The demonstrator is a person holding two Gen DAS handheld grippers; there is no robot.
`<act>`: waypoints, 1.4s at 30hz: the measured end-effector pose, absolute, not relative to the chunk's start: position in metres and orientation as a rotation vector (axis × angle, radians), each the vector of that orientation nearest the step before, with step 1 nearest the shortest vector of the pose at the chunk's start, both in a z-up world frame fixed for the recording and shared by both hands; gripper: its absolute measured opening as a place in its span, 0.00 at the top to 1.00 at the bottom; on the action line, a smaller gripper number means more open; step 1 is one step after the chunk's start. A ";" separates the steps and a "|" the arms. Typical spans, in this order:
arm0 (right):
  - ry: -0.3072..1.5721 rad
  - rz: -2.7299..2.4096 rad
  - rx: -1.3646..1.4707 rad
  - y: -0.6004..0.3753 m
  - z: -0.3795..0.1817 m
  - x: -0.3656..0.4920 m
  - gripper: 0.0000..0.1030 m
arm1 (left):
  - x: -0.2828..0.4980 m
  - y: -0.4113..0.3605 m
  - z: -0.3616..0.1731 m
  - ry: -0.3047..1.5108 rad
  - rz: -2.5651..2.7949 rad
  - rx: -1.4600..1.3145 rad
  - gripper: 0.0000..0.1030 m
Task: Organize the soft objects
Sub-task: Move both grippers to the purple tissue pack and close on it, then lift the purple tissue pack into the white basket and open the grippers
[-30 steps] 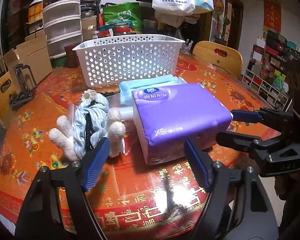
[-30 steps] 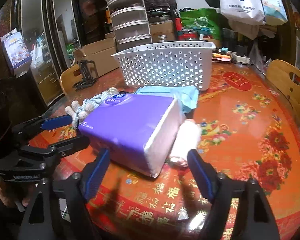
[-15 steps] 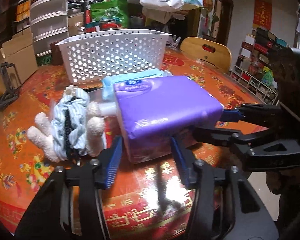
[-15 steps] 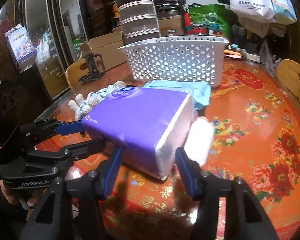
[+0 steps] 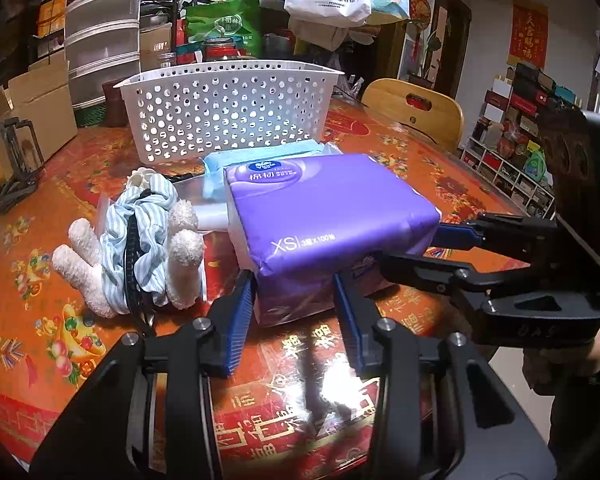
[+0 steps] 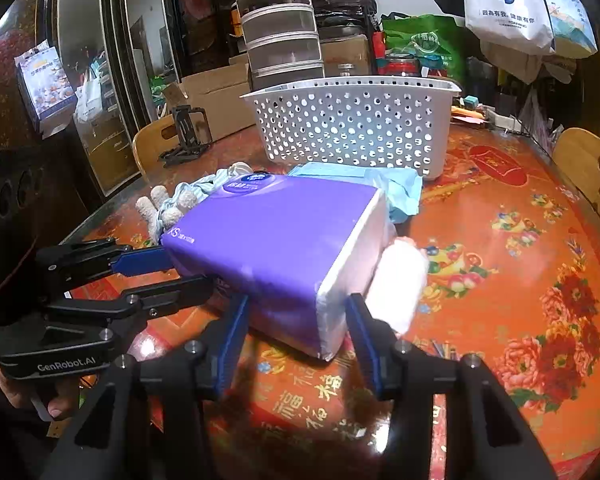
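Observation:
A purple tissue pack (image 5: 324,208) (image 6: 276,236) lies on the red patterned table (image 5: 44,280). My left gripper (image 5: 294,312) has its blue pads against the pack's near corner, and the jaws are closing. It appears from the left in the right wrist view as well, left gripper (image 6: 192,270). My right gripper (image 6: 298,320) presses the pack's white end between its pads, jaws also closing. In the left wrist view the right gripper (image 5: 406,247) reaches in from the right. A white perforated basket (image 5: 228,112) (image 6: 356,120) stands behind the pack.
A light blue pack (image 5: 260,156) (image 6: 396,188) lies behind the purple one. A striped cloth bundle with white fluffy pieces (image 5: 140,240) sits to its left, a white fluffy roll (image 6: 396,284) to its right. Wooden chairs (image 5: 416,112), boxes and stacked containers ring the table.
Both pairs of jaws have narrowed from wide open until their pads touch the purple pack. The pack has tipped a little towards the right gripper.

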State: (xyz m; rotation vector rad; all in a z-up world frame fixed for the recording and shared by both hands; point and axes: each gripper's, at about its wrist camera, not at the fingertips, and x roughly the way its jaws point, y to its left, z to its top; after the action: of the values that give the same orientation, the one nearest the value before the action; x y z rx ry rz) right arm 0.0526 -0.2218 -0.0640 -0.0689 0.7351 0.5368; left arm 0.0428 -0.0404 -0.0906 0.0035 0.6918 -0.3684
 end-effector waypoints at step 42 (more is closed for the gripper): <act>0.506 0.531 -0.150 -0.205 0.025 0.067 0.59 | 0.051 -0.035 0.031 0.463 -0.267 0.027 0.68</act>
State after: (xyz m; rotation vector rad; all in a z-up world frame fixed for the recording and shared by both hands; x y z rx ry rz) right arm 0.0671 -0.2053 0.0251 -0.1501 0.5060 0.5307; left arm 0.0509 -0.0351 0.0309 0.0275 0.4631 -0.2673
